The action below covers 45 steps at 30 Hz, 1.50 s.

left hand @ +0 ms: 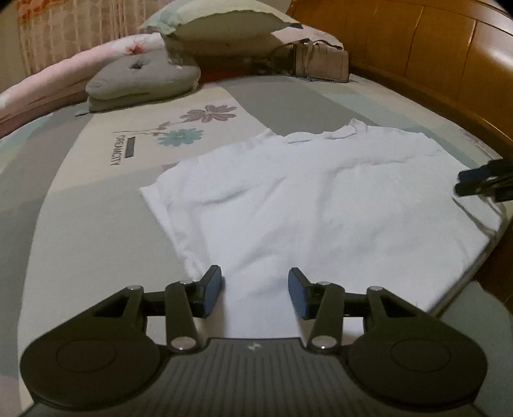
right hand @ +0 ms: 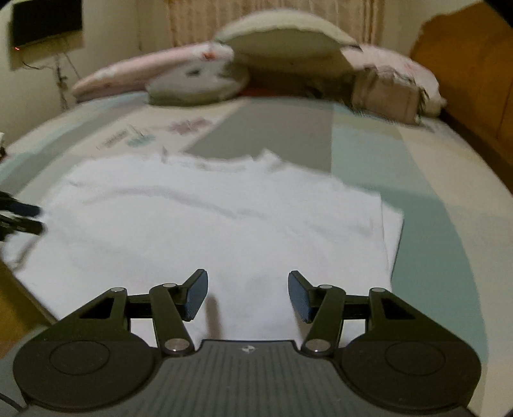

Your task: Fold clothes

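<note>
Both grippers' fingers point(left hand: 214, 290) over shirt point(left hand: 320, 205) (untouched)

Bed point(left hand: 96, 231) with patchwork floral sheet, white T-shirt point(left hand: 320, 205) spread flat near its edge, grey cushion point(left hand: 141, 80), pink bolster point(left hand: 48, 83), large pillow point(left hand: 224, 29), beige handbag point(left hand: 323, 62) at far end

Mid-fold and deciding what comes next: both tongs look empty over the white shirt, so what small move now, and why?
Probably lower both tongs onto the near hem and pinch it. The left tongs and right tongs stand open with nothing between them, and the white shirt lies flat on the bed, sleeves apparently folded in.
</note>
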Tool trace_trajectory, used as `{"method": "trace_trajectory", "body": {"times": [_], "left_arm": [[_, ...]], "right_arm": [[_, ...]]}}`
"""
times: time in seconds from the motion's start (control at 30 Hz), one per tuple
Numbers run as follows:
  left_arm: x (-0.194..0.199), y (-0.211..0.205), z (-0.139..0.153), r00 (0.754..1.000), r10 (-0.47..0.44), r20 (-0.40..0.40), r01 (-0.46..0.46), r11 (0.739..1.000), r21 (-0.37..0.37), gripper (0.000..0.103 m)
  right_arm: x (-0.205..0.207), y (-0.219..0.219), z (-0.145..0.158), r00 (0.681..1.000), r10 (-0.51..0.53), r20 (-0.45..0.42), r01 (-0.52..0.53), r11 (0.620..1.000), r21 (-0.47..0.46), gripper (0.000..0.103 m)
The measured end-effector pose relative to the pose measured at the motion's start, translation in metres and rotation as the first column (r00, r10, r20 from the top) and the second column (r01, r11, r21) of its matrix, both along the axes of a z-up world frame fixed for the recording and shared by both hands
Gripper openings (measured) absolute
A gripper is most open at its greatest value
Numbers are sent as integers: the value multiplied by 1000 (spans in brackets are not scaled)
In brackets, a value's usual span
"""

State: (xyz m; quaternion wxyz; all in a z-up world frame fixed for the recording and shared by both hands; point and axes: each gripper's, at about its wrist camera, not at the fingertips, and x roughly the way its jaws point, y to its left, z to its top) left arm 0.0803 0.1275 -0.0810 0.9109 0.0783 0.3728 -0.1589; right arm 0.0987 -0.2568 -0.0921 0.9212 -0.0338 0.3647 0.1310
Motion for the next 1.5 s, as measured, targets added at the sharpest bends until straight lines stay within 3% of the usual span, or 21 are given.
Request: {"method": "trace_trajectory", "body": {"times": [0.13,0.23,0.33,0.47,0.57,0.67,0.83,0.93,1.03,1.1,1.17,1.33,1.4,1.5], "left_arm": [[-2,8,10,1000,7,-29,-5,997,71,55],[9,9,30,999,2,32,-4,999,45,58],[34,1,39,997,-32,68,34,999,-26,67],[71,-23,26,993,-88,77,89,996,-10,67],[95,-24,5,997,-62,46,62,998,-15,69],[111,-4,-5,999,29,16,-27,996,-85,74],[113,-2,12,996,77,37,-77,997,-2,72],[107,-17,24,997,-28,66,30,999,-35,75],[111,-34,20,995,-98,36,101,991,-90,81],[113,-45,10,993,-115,34,117,992,-55,81],[120,-50,-4,998,-68,14,68,998,12,86],[125,-37,9,1000,-2,28,3,998,-63,87],[128,-39,13,999,-39,31,42,995,-96,88],[138,-44,-1,999,-28,-24,26,997,-70,89]], "right_arm": [[-9,-5,-8,1000,-5,12,5,1000,-30,68],[-6,2,3,1000,-22,17,23,998,-58,71],[6,5,14,999,-22,45,23,1000,-13,75],[34,12,14,998,-43,53,43,999,5,76],[52,12,0,998,-64,19,63,998,23,76],[53,7,-13,998,-67,14,67,998,19,82],[56,-3,-2,997,-79,-8,79,997,-3,83],[62,-14,9,995,-101,21,101,994,29,87],[77,-25,7,992,-129,11,127,988,91,89],[85,-30,-4,988,-154,-16,155,980,125,89],[85,-35,-11,984,-175,-18,176,973,151,91],[84,-32,1,980,-197,1,196,975,102,91],[87,-28,6,985,-173,15,170,980,98,92],[101,-16,3,989,-148,12,147,986,75,94]]}}
